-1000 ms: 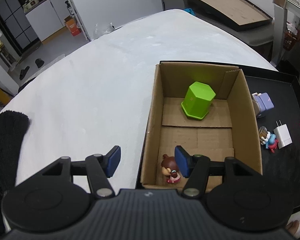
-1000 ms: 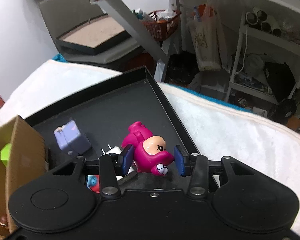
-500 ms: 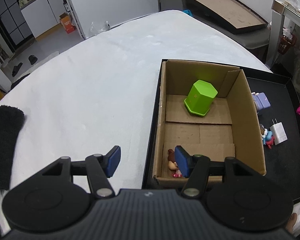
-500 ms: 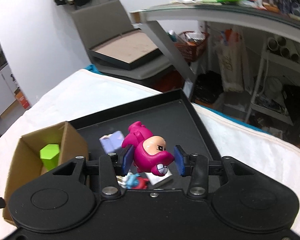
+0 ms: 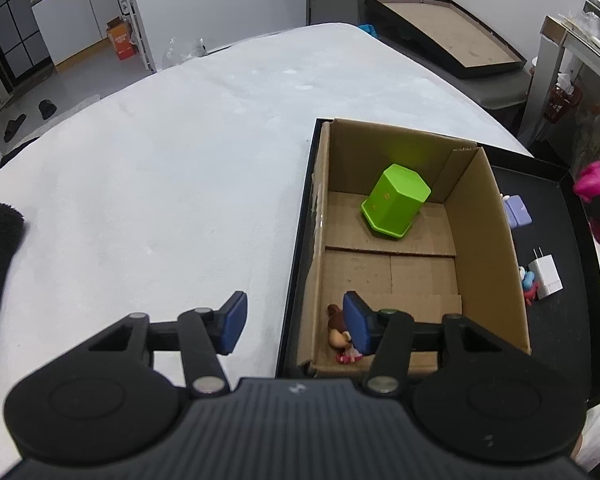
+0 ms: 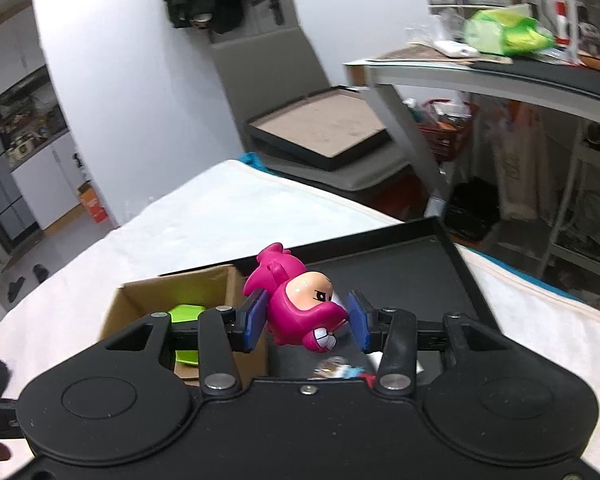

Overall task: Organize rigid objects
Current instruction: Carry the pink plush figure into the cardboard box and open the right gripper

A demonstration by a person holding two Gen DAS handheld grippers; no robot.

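A cardboard box [image 5: 484, 240] stands in the left part of a tray [image 5: 580, 272], which lies on the table [image 5: 160, 180] near its right edge. In the box, a hexagonal cup [image 5: 396, 206] sits toward the far wall and a doll figure [image 5: 340, 336] lies in the near left corner. Right of the box, on the tray floor, lie a small block [image 5: 518, 212], a plug adapter [image 5: 545, 274] and a little figure [image 5: 528, 284].

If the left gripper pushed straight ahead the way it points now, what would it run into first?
Probably the white tablecloth. The left gripper is open and empty, its line running along the near-left edge of the black tray, close to the cardboard box wall. Depth is unclear, so it might clip that edge first.
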